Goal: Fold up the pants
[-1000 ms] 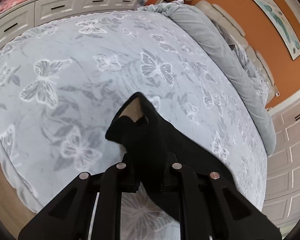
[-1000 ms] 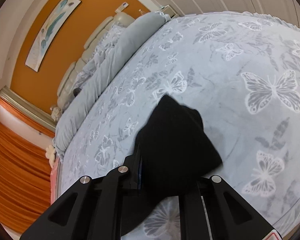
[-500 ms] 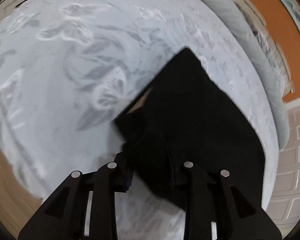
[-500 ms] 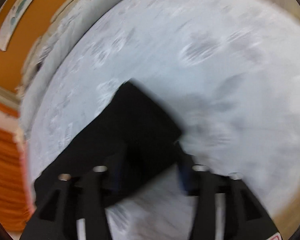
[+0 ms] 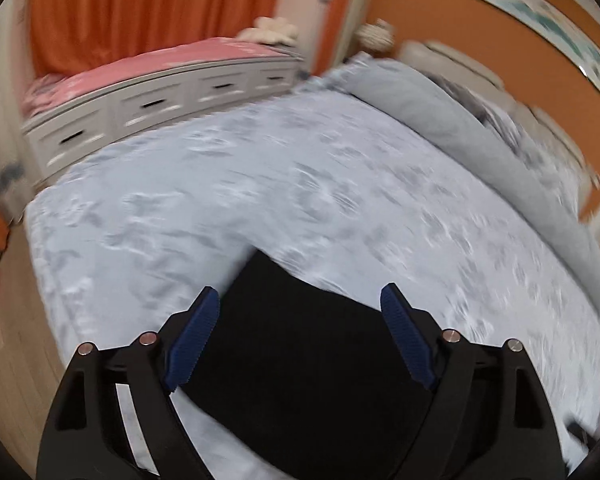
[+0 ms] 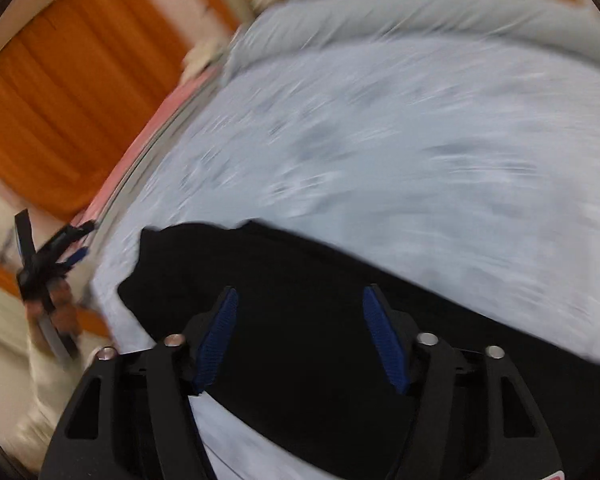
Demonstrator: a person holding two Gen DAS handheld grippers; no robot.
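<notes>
The black pants [image 5: 300, 364] lie flat on the pale blue butterfly bedspread [image 5: 260, 184], near its front edge. My left gripper [image 5: 300, 300] is open and empty, hovering above the pants with its blue pads [image 5: 194, 336] spread wide. In the right wrist view the pants [image 6: 340, 344] stretch from left to right below my right gripper [image 6: 300, 296], which is open and empty above them. The left gripper and the hand holding it [image 6: 48, 280] show at the left edge of the right wrist view. Both views are motion-blurred.
A rolled grey duvet [image 5: 480, 140] lies along the far right of the bed. White drawers [image 5: 148, 108] with a pink top stand beyond the bed, with orange curtains [image 5: 140, 8] behind. Wooden floor [image 5: 16, 320] shows left of the bed.
Both grippers have opened and let go of the pants, which now lie flat on the bed. Both grippers have pulled up and back, so the views tilt toward the room.
</notes>
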